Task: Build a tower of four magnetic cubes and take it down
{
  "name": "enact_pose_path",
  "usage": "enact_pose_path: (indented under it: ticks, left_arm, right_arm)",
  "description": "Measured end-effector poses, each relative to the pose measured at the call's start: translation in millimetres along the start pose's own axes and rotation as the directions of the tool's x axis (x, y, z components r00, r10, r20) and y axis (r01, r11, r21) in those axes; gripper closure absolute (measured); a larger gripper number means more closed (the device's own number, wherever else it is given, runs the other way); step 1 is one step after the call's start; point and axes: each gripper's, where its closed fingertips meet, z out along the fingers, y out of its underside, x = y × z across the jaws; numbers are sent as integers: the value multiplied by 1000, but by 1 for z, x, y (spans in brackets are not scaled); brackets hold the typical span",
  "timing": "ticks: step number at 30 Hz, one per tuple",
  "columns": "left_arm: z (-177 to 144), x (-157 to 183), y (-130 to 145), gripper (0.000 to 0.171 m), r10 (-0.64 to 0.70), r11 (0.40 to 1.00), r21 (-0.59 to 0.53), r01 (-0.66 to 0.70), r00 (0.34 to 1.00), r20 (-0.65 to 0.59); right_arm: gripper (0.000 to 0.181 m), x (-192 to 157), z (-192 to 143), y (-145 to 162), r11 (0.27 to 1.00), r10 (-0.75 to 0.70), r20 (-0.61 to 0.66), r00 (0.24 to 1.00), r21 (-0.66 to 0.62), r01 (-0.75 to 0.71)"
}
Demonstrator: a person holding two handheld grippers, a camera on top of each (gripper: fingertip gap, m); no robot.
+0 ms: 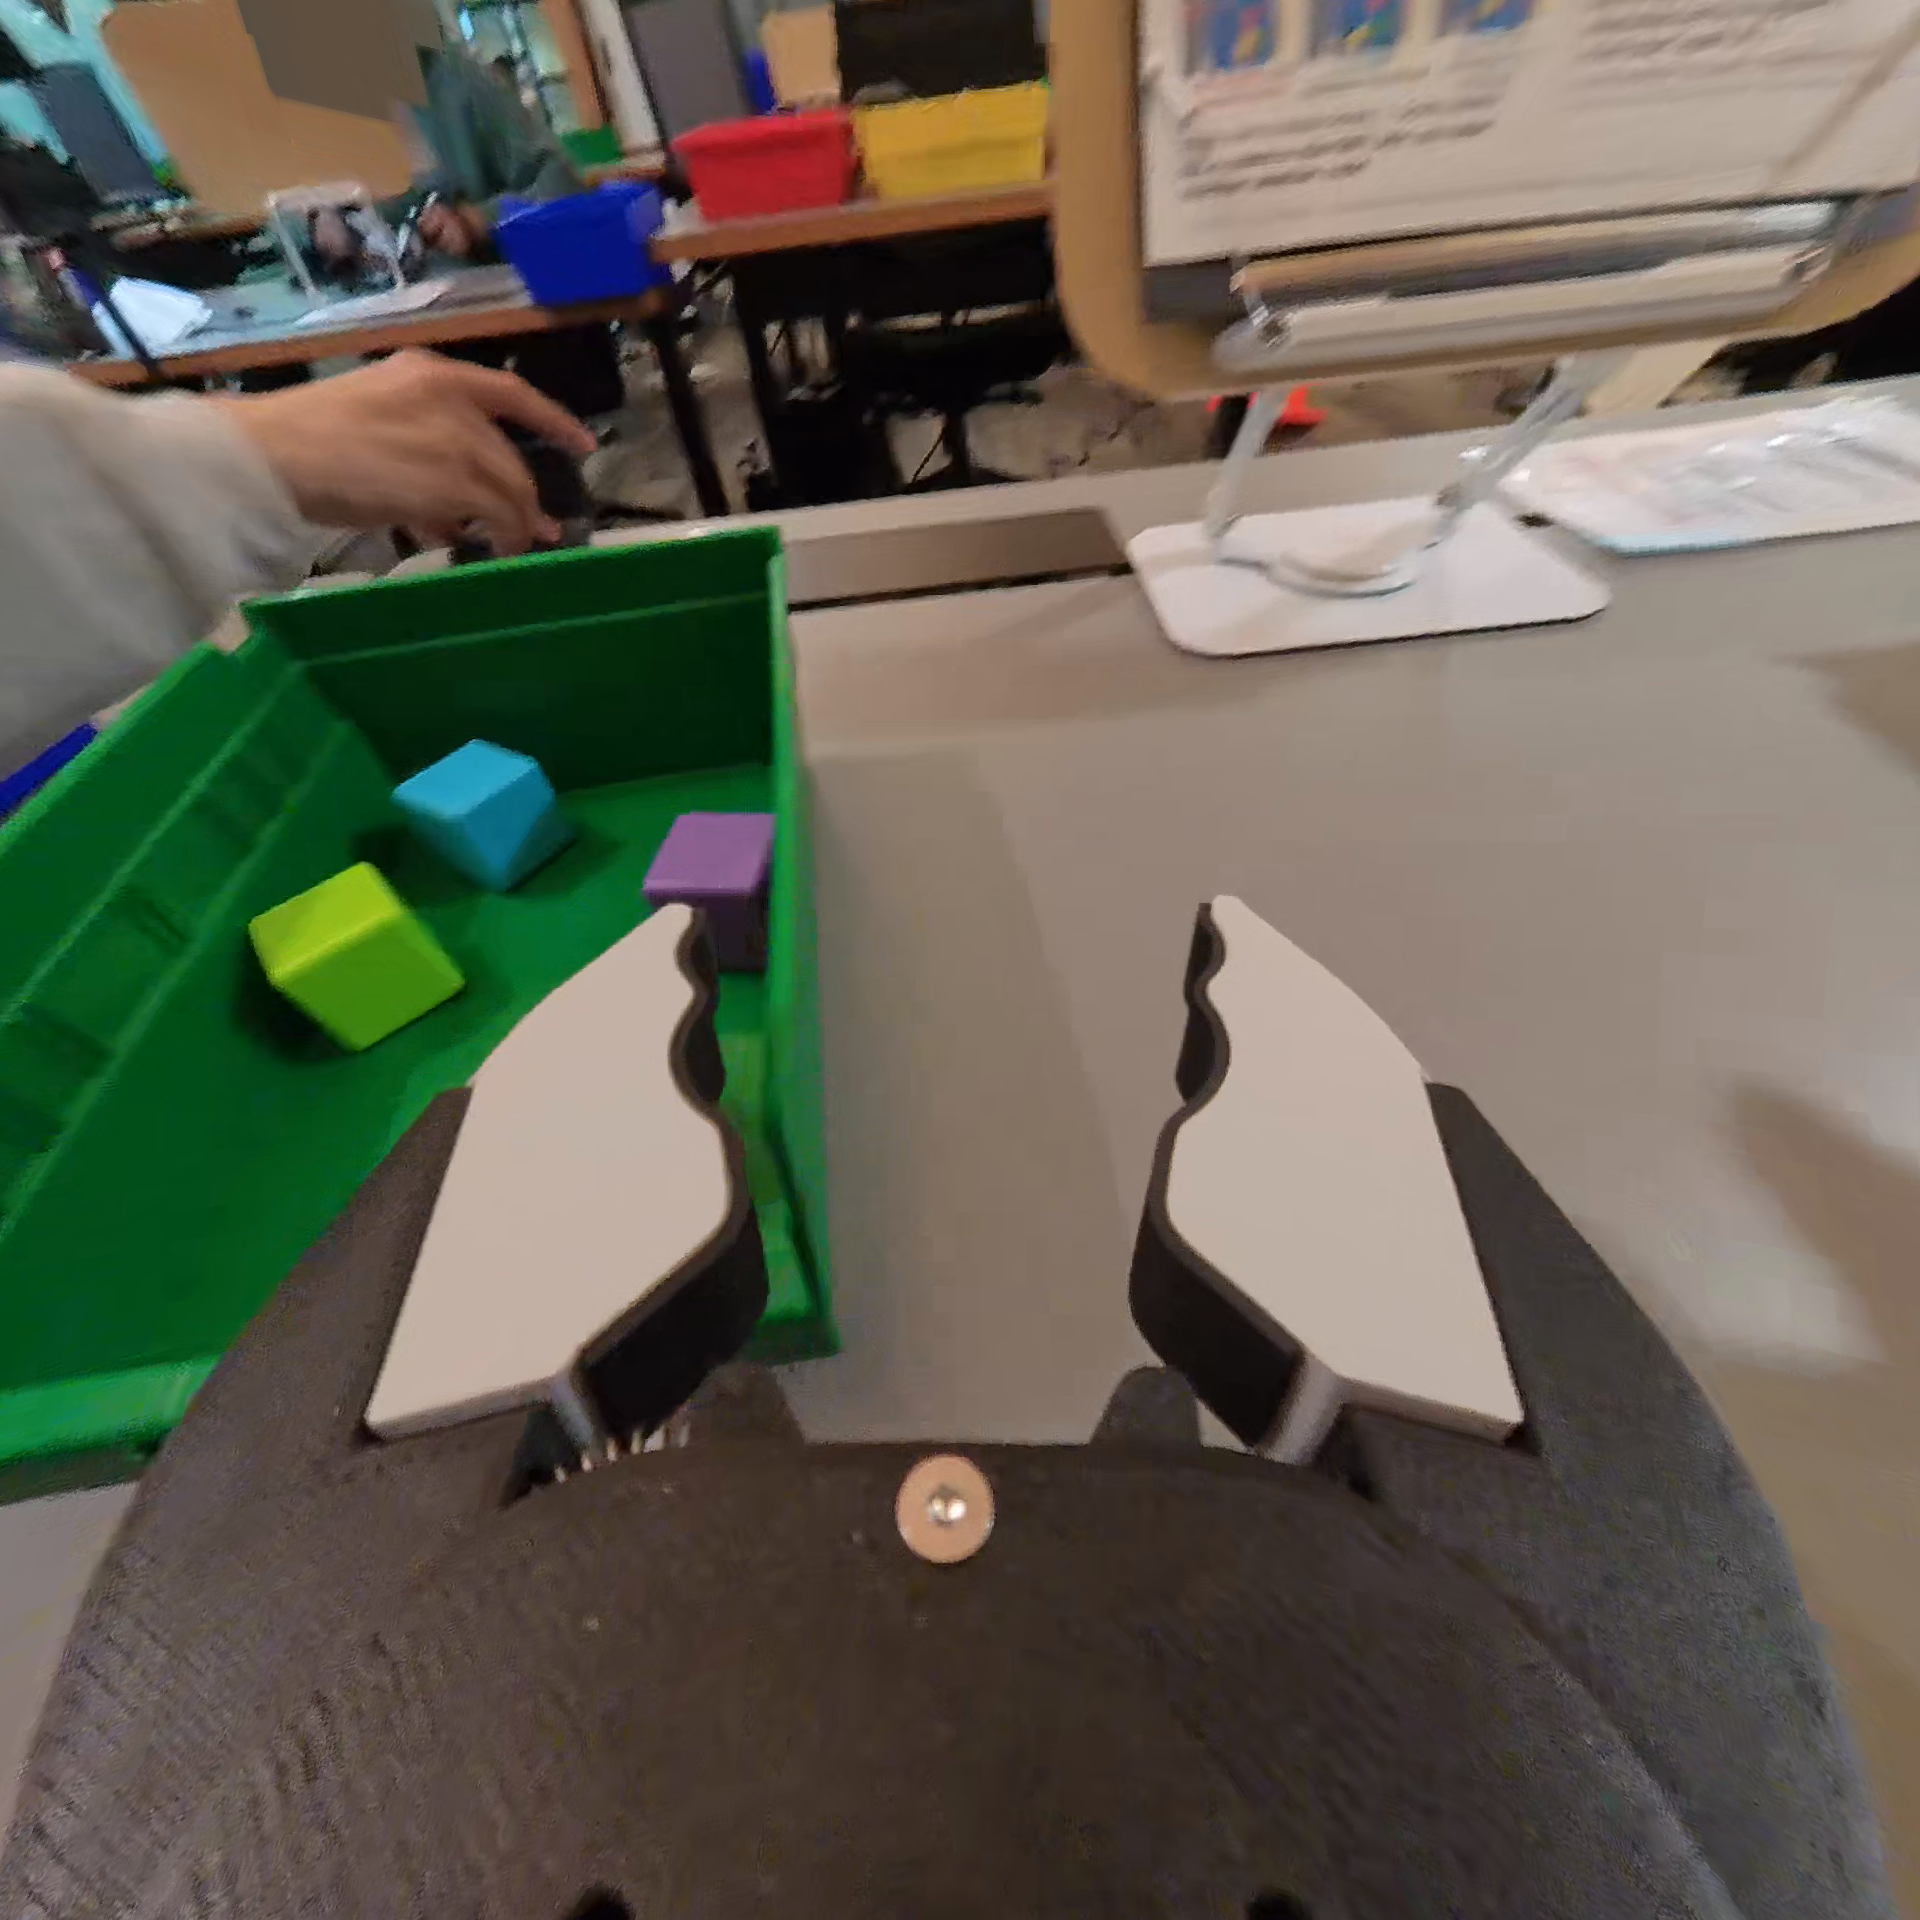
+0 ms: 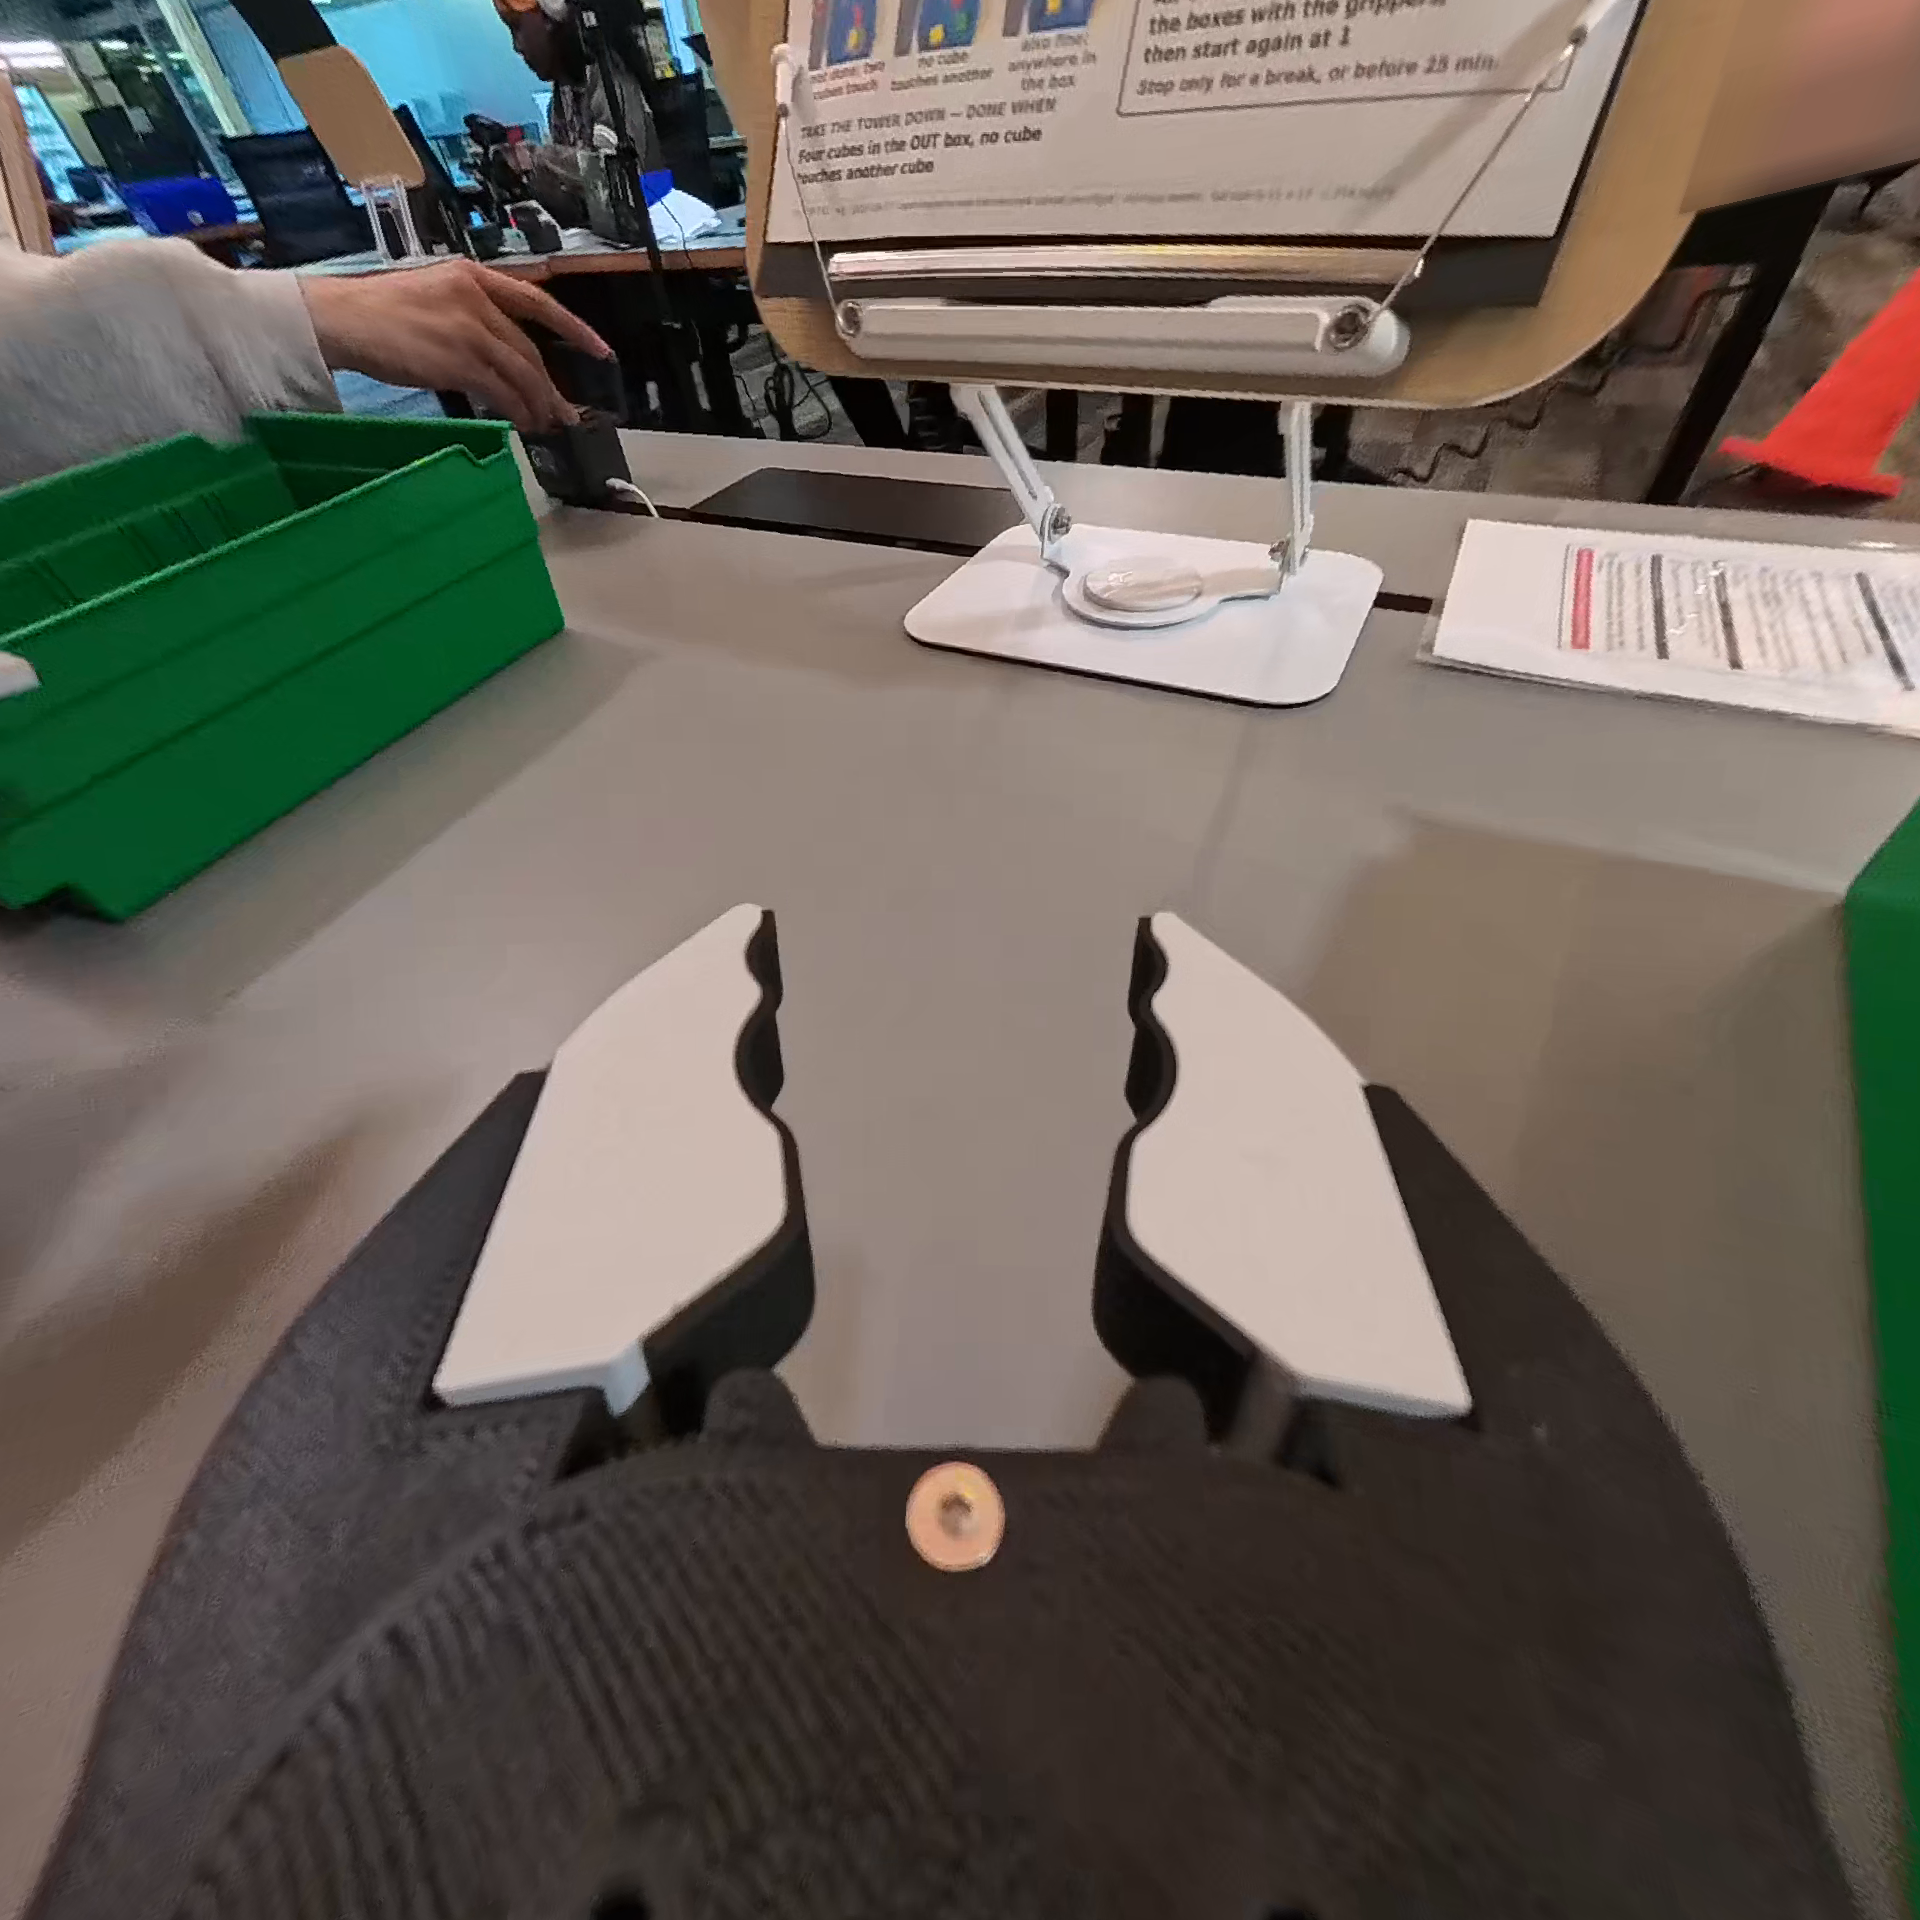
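1. Hovering over the grey worktop, the left gripper has its jaws spread apart with nothing between them; one white finger overlaps the near right corner of the green bin in the left wrist view.
2. Bin contents: a light blue cube toward the far wall, a lime cube nearer the left wall, a purple cube against the right wall (none touching another).
3. Right gripper: jaws likewise apart, empty, above bare worktop near the middle.
4. A person's hand reaches to a small black device at the far edge, just behind the bin.
5. A white stand holding a printed board sits at the far edge; a printed sheet lies to its right.
6. A second green object shows at the right edge of the right wrist view (cannot tell what it is).
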Motion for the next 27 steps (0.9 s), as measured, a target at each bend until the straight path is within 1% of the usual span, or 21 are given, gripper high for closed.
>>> enact_pose_path:
  ticks: [3,5,8,13,17,27]
  left_arm:
    - [12,-18,16,86,-46,997,-68,47,999,19]
    - [18,-21,23,89,-96,990,-103,96,995,-2]
    - [23,-23,32,94,-130,981,-146,126,991,-17]
    - [27,-23,35,104,-138,979,-154,132,990,-29]
    - [28,-24,36,108,-147,977,-163,139,989,-35]
    - [30,-26,37,115,-152,975,-167,144,988,-33]
  right_arm:
    - [117,3,0,1,1000,12,2,1000,-2,-12]
    - [118,1,1,2,1000,3,3,1000,-6,-3]
    - [119,-4,3,5,1000,-17,18,1000,-20,18]
    - [119,-15,7,11,996,-77,35,996,-45,79]
    - [120,-19,8,13,992,-115,38,993,-54,117]
    - [120,-17,8,14,995,-85,46,995,-57,87]
